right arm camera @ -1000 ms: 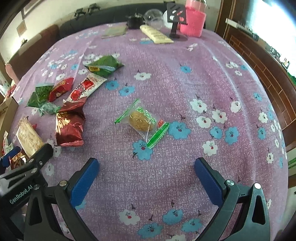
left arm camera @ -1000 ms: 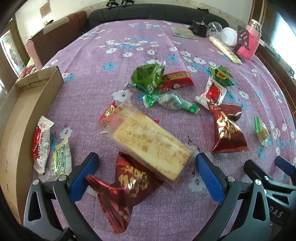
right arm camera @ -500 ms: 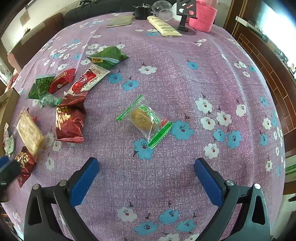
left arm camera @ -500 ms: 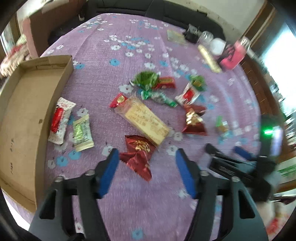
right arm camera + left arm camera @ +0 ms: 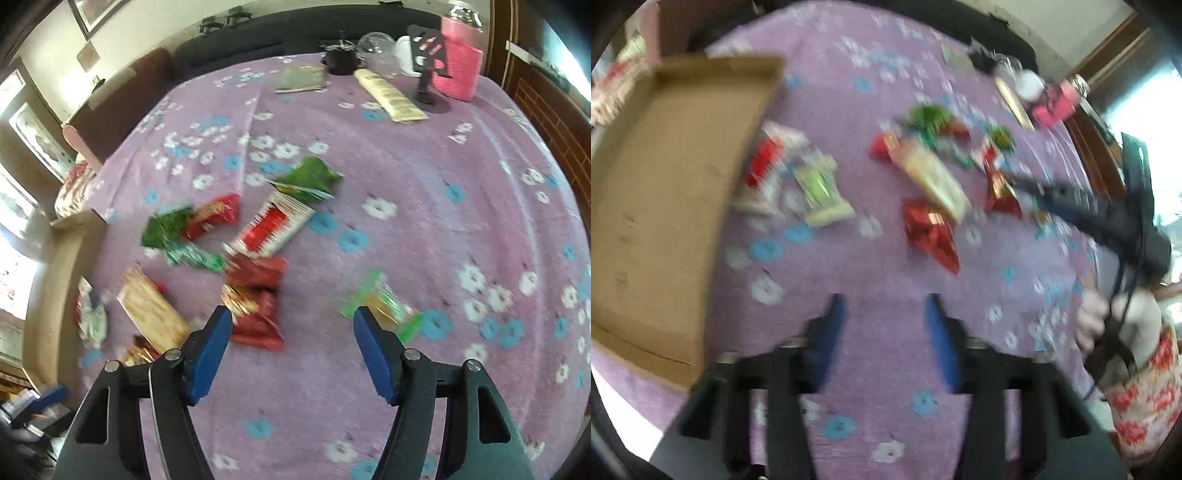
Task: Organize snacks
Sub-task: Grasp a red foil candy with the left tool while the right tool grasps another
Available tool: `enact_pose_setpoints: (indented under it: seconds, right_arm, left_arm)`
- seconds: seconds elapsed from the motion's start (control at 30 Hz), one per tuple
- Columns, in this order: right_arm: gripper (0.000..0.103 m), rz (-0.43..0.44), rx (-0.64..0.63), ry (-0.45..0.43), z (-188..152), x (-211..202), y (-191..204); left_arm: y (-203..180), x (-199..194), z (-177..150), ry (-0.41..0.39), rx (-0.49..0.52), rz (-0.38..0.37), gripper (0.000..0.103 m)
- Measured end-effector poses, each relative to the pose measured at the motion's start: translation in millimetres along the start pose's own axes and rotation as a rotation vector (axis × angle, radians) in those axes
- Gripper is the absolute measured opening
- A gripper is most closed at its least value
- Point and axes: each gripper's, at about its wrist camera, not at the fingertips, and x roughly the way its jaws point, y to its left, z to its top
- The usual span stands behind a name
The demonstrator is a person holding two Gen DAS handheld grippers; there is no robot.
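Several wrapped snacks lie scattered on the purple flowered tablecloth [image 5: 886, 280]. A long tan biscuit pack [image 5: 932, 177] lies among them, with a dark red foil pack [image 5: 931, 232] just in front of it. My left gripper [image 5: 884, 314] is open and empty, held above bare cloth short of the red foil pack. My right gripper [image 5: 291, 328] is open and empty; a red foil pack [image 5: 255, 310] lies by its left finger and a green-edged clear cookie pack [image 5: 384, 302] by its right finger. The right gripper also shows in the left wrist view [image 5: 1052, 192]. Both views are blurred.
An open flat cardboard box [image 5: 661, 192] lies at the table's left edge, with a red-white pack [image 5: 764, 166] and a green-white pack [image 5: 820, 188] beside it. At the far end stand a pink container [image 5: 460, 70], a phone stand [image 5: 428, 96] and a long cream pack [image 5: 389, 96].
My left gripper has pulled back and up from the biscuit pack, its fingers narrowing, and the box has come into full view. My right gripper has narrowed and swung left toward the snack pile.
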Motion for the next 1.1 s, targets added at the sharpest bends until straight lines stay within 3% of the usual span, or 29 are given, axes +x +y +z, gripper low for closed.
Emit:
enact_pose_setpoints:
  seconds: [0.13,0.27,0.33,0.47,0.57,0.83,0.9,0.93,1.1]
  right_arm:
    - [0.068,-0.011,-0.036,0.021,0.3,15.7,14.4]
    - [0.068,-0.007,-0.045,0.054,2.4,30.5,17.6]
    - [0.067,-0.014,-0.047,0.058,4.4,34.7,21.1]
    - [0.05,-0.035,-0.067,0.058,6.3,38.8,25.3]
    - [0.039,-0.034,-0.088,0.059,4.0,37.6,27.3]
    - [0.034,-0.015,-0.07,0.051,-4.7,24.0,18.4]
    - [0.034,-0.007,-0.064,0.049,-7.4,19.2,15.5]
    - [0.033,0.0,-0.056,0.05,-9.1,16.8,13.5]
    - [0.032,0.026,-0.029,0.048,-19.1,2.9,6.4]
  left_arm:
    - [-7.6,4.7,0.5,0.004,0.037,-0.028,0.03]
    - [-23.3,-2.7,13.2,-0.048,0.1,-0.065,0.03]
    - [-29.6,-1.6,20.4,-0.053,0.126,-0.067,0.035]
    - [-41.2,13.1,37.4,-0.06,0.181,-0.012,0.049]
    - [-40.6,23.6,49.4,-0.057,0.191,0.006,0.049]
    - [-45.8,52.3,56.3,-0.025,0.264,0.076,0.049]
    - [-44.5,58.5,53.8,-0.007,0.258,0.06,0.048]
    - [-45.2,57.1,52.3,-0.023,0.263,0.059,0.041]
    - [-40.1,49.5,48.5,-0.024,0.231,0.021,0.04]
